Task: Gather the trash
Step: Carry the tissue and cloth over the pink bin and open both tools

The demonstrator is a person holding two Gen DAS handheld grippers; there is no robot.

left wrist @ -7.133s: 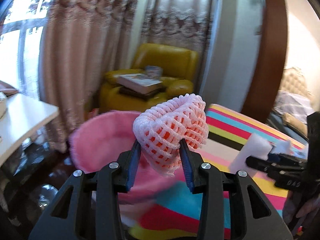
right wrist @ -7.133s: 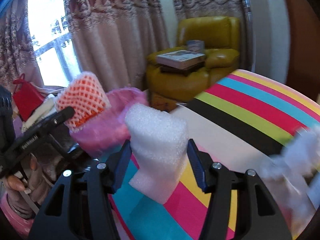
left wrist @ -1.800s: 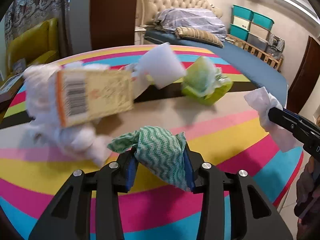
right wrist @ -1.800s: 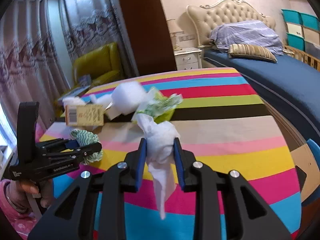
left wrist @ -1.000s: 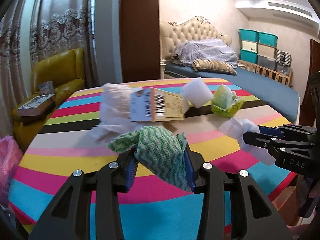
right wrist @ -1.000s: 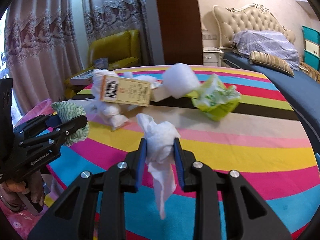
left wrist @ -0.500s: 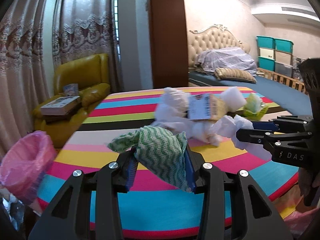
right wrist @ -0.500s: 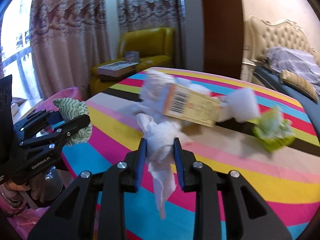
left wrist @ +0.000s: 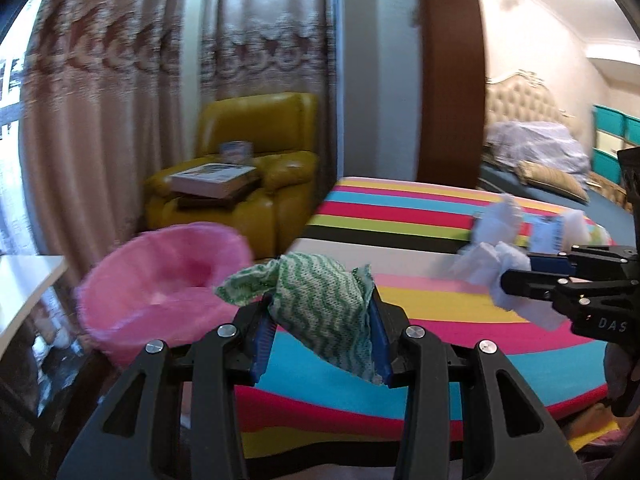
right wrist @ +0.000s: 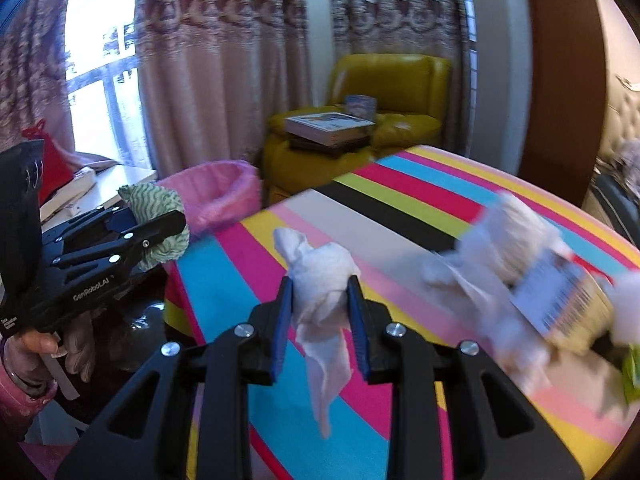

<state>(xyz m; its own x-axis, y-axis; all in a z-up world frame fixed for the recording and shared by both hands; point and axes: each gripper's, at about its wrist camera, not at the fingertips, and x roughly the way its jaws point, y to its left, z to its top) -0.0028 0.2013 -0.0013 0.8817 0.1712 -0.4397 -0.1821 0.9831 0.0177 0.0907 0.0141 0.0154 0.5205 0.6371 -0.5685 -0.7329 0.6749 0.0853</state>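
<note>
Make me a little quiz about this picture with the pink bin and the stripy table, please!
1. True or false: the left gripper is empty.
2. What is the right gripper shut on? A) a book B) a white tissue C) a cup
3. Fill in: the pink bin stands beside the striped ____.

Key: 1. False, it is shut on a green wavy cloth. 2. B. 3. table.
</note>
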